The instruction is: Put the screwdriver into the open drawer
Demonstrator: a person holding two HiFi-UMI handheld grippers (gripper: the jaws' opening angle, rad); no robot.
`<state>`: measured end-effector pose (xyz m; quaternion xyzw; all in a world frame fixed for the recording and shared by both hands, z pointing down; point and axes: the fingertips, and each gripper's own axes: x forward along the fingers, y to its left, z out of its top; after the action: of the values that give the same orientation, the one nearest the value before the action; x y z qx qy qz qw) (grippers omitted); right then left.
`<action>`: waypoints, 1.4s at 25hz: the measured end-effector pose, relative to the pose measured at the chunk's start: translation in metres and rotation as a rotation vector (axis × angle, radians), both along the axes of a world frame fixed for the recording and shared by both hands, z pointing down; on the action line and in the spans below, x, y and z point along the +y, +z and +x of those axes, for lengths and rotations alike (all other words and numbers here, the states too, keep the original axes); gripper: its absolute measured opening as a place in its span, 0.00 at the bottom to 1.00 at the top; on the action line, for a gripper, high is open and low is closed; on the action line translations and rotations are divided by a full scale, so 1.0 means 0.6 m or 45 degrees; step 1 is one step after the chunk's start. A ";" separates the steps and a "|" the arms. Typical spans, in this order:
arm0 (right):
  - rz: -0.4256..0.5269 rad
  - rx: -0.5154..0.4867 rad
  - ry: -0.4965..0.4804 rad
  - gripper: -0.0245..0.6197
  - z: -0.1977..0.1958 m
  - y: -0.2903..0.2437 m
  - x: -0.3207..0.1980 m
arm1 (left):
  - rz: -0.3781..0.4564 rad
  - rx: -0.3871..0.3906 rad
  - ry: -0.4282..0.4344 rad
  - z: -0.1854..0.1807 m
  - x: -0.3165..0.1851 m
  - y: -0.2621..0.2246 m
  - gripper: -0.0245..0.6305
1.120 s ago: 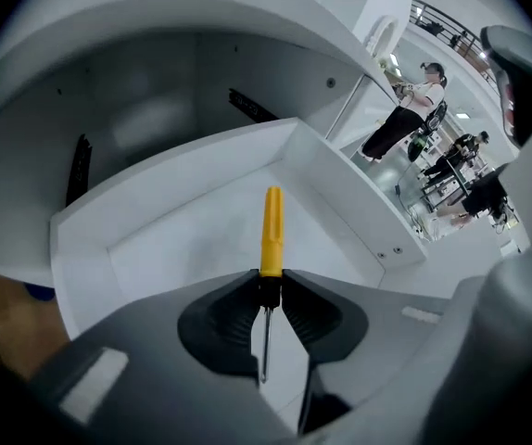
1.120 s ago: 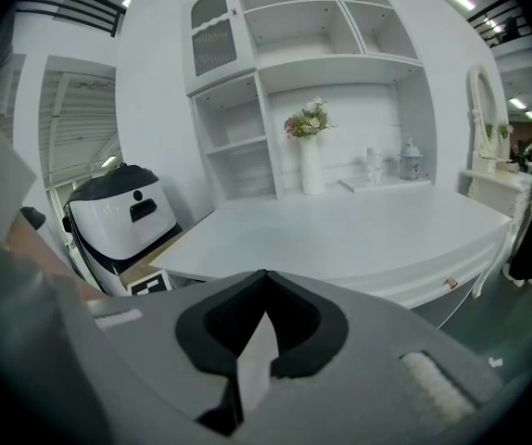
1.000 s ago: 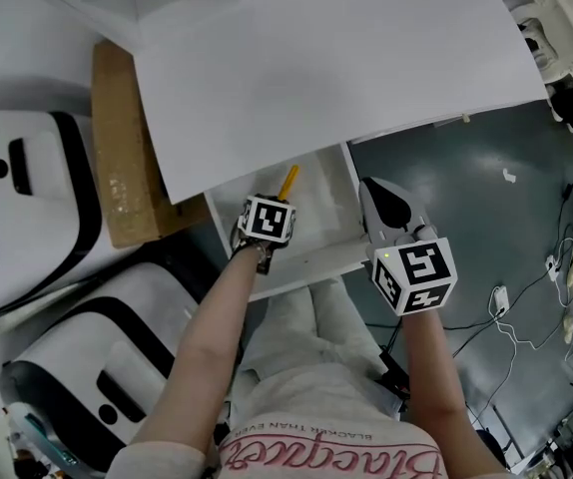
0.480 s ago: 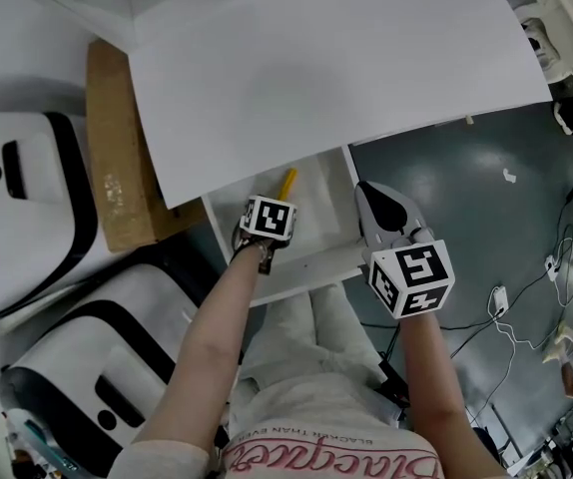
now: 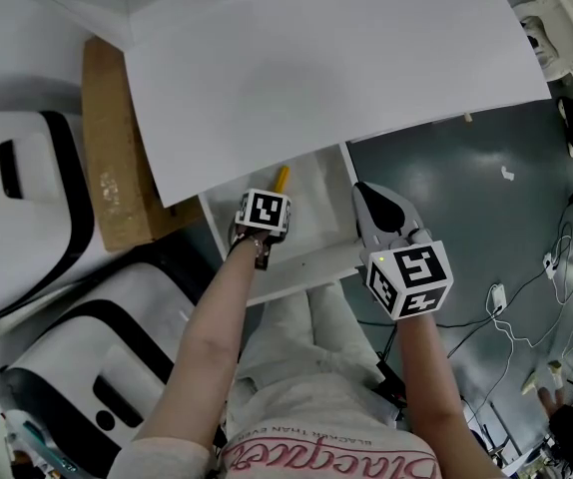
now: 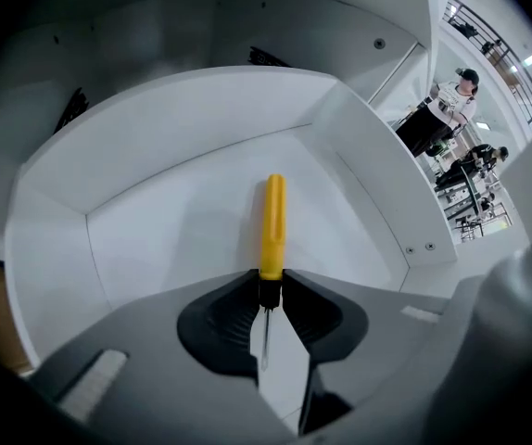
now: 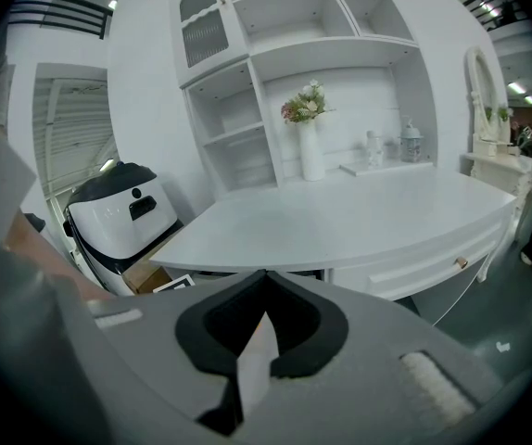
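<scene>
In the head view, our left gripper (image 5: pixel 270 200) points down into the open drawer (image 5: pixel 311 259), with our right gripper (image 5: pixel 371 208) just right of it. In the left gripper view, the jaws pinch the screwdriver (image 6: pixel 273 213) by its shank, handle over the drawer floor. If we let go too high, it could bounce out. In the right gripper view, the jaws are closed and empty.

Screwdriver (image 6: pixel 273 216) over open drawer (image 5: pixel 316 218) floor — drawer under tabletop (image 5: pixel 346 58), box (image 5: pixel 112 148) to L.

The screwdriver (image 6: pixel 272 221), with its yellow handle, black collar and thin metal shaft, is being pinched at the collar between the jaws of the left gripper (image 6: pixel 268 290). Its handle is projecting straight ahead of them. The open drawer (image 6: pixel 164 239), white inside, is lying directly ahead of the jaw tips, its floor showing behind the handle.
</scene>
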<state>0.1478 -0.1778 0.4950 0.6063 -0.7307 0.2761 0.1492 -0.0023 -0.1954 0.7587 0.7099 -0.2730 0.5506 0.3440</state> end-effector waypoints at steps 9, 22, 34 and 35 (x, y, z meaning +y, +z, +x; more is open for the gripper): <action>-0.009 -0.002 0.014 0.04 0.003 0.002 0.004 | -0.025 0.044 -0.012 0.010 0.001 0.004 0.26; 0.033 -0.009 0.041 0.04 0.011 -0.036 0.008 | -0.018 0.112 -0.080 0.024 0.004 -0.036 0.53; 0.084 -0.043 0.040 0.04 -0.002 -0.076 0.010 | 0.037 0.183 -0.102 0.015 0.015 -0.101 0.54; 0.090 -0.041 0.038 0.04 -0.003 -0.079 0.009 | 0.038 0.186 -0.099 0.013 0.017 -0.105 0.53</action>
<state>0.1458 -0.1724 0.4473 0.6174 -0.7332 0.2622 0.1118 0.0055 -0.1853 0.6956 0.7421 -0.2829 0.4795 0.3734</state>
